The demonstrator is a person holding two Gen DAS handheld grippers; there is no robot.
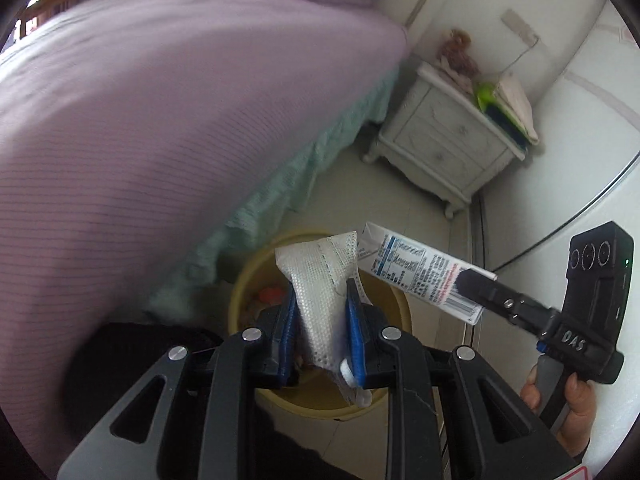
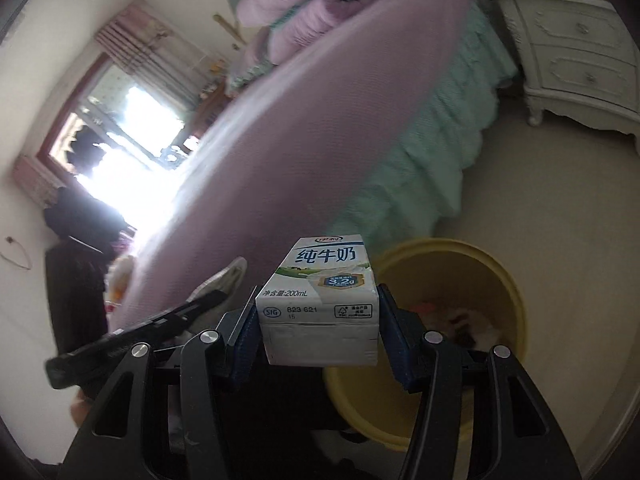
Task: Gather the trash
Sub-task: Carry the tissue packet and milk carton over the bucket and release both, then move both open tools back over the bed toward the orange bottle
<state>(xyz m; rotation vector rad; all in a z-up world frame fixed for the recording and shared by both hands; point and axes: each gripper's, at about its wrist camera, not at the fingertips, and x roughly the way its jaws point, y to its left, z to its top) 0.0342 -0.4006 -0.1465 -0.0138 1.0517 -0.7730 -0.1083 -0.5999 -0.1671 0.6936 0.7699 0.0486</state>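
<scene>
Two jaws pinching trash: left gripper (image 1: 320,320) white mesh wrapper (image 1: 320,280), right gripper (image 2: 318,332) "纯牛奶" 200mL carton (image 2: 320,300).

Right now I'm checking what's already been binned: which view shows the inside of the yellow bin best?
The right wrist view: the yellow bin lies open beside the milk carton, some trash visible inside. In the left wrist view the left gripper and its white wrapper cover most of it.
</scene>
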